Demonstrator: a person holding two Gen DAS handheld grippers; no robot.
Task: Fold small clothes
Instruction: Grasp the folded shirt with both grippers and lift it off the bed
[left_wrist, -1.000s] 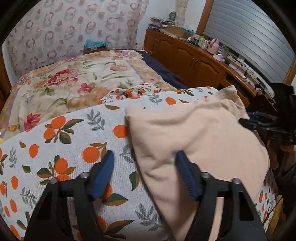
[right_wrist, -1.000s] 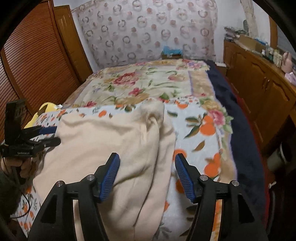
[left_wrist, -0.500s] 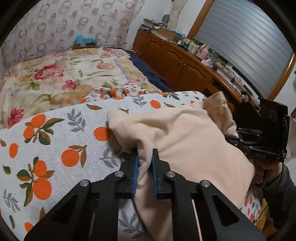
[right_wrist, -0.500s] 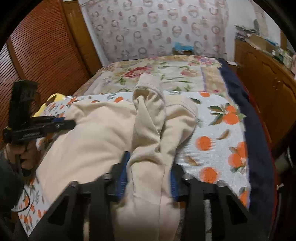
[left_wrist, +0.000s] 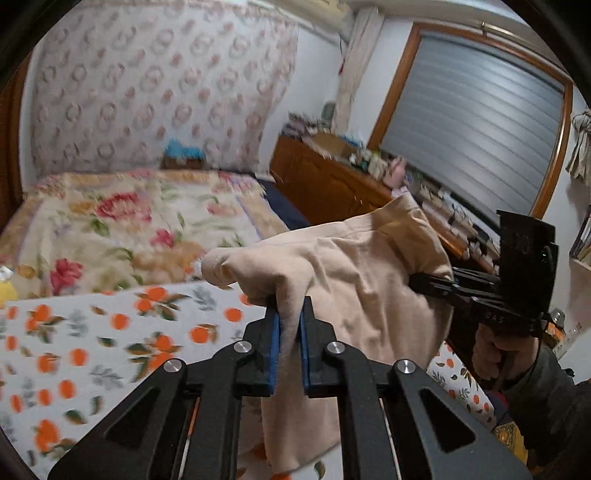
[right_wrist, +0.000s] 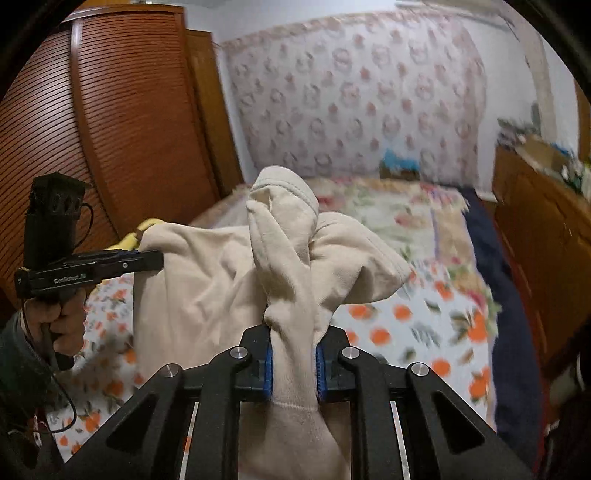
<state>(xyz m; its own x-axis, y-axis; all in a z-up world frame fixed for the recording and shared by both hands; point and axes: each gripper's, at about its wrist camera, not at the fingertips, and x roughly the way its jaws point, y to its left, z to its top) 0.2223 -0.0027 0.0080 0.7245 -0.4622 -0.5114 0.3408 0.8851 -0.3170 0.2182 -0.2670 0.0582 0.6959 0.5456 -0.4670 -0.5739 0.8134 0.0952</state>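
Note:
A cream garment (left_wrist: 351, 280) hangs lifted above the orange-print sheet (left_wrist: 110, 332), stretched between both grippers. My left gripper (left_wrist: 290, 314) is shut on one bunched corner, the blue pads pressing the cloth. My right gripper (right_wrist: 293, 332) has a thick gathered fold of the garment (right_wrist: 207, 280) between its pads, and its jaws are still closing on it. In the left wrist view the right gripper (left_wrist: 417, 282) shows at the garment's far edge, held by a hand (left_wrist: 495, 350). The right wrist view shows the left gripper (right_wrist: 147, 258) at the other edge.
Past the orange-print sheet (right_wrist: 406, 325) lies a floral blanket (left_wrist: 110, 221), with a patterned headboard behind it. A wooden dresser (left_wrist: 325, 184) with clutter runs along the right of the bed. A slatted wooden wardrobe (right_wrist: 129, 129) stands on the left.
Both grippers closed on the cream garment as it lay on the sheet, then lifted it. It now hangs between them above the bed.

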